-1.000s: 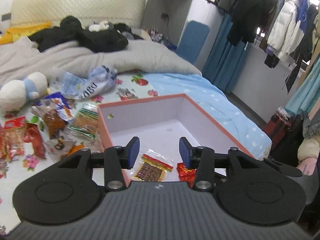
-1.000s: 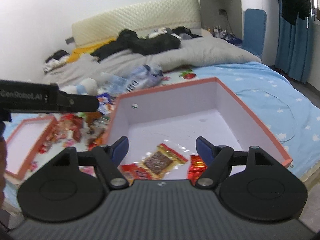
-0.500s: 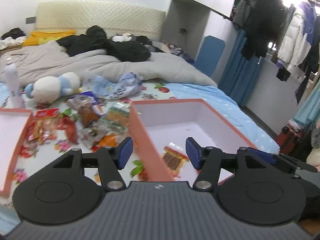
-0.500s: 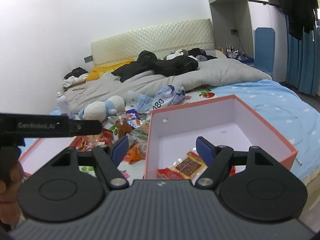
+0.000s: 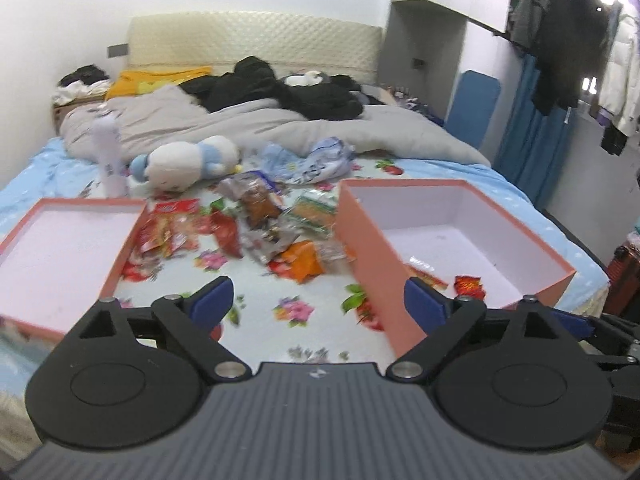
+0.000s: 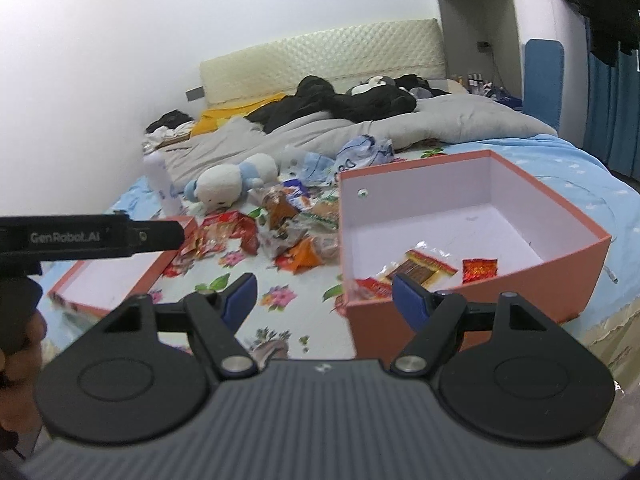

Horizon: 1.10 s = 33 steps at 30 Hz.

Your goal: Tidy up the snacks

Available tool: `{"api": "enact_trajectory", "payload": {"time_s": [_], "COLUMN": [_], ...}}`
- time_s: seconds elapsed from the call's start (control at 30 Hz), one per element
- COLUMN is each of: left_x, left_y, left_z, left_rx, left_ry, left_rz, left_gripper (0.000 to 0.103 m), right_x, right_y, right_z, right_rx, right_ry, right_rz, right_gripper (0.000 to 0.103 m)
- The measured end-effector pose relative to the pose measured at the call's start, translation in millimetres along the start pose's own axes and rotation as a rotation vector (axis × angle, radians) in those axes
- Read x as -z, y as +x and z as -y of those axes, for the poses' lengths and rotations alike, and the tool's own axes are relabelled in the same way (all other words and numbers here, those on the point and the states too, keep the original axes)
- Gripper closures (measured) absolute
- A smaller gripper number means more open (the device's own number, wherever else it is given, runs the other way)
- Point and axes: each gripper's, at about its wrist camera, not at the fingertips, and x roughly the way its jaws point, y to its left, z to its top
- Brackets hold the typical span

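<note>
A heap of snack packets (image 5: 260, 232) (image 6: 276, 232) lies on the flowered sheet between two salmon boxes. The deep box (image 5: 520, 216) (image 6: 580, 224) on the right holds a brown snack strip (image 6: 416, 268) and red packets (image 6: 480, 270). The shallow lid (image 5: 60, 248) (image 6: 116, 276) on the left holds nothing. My left gripper (image 5: 316, 300) hovers over the sheet in front of the heap, its jaws opening wide with nothing between them. My right gripper (image 6: 324, 296) stands open and empty by the deep box's near left corner. The left gripper's body (image 6: 92, 236) crosses the right wrist view at left.
A white plush toy (image 5: 188, 164) and a white bottle (image 5: 108, 152) stand behind the heap, with crumpled blue-white bags (image 5: 316, 160). A grey duvet (image 5: 248, 124) and dark clothes cover the back of the bed. Coats hang at right (image 5: 560, 36). A hand (image 6: 16, 336) grips the left tool.
Both grippers have drawn back and swung left from over the deep box toward the snack heap. The left gripper's jaws have spread much wider. The right gripper's opening is unchanged.
</note>
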Motion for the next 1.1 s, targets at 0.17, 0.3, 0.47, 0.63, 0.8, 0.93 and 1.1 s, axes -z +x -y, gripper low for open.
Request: {"api": "enact_trajectory", "payload": {"time_s": [0.17, 0.3, 0.47, 0.63, 0.8, 0.93, 1.1], "left_x": [20, 29, 29, 24, 16, 9, -2], "left_y": [-8, -5, 4, 28, 54, 77, 115], "left_z": [-20, -32, -47, -62, -79, -95, -111], "left_rx": [-0.016, -0.048, -0.056, -0.074, -0.09, -0.069, -0.038], "left_ry": [-0.042, -0.067, -0.094, -0.105, -0.139, -0.173, -0.198], "left_rz": [-0.031, -0.053, -0.072, -0.091, -0.095, -0.094, -0.106], "left_gripper": [0.008, 0.008, 0.008, 0.008, 0.009, 0.012, 0.017], "right_x": [14, 20, 21, 21, 16, 11, 3], "right_y": [1, 7, 18, 34, 60, 89, 125], "right_z": [-11, -24, -37, -53, -64, -67, -73], "right_rx": [-0.015, -0.015, -0.018, -0.02, -0.032, -0.026, -0.009], "right_ry": [0.017, -0.003, -0.028, -0.071, -0.076, -0.061, -0.065], "right_rz": [-0.03, -0.041, -0.051, -0.039, -0.037, -0.064, -0.075], "right_gripper": [0.027, 0.027, 0.027, 0.027, 0.033, 0.048, 0.048]}}
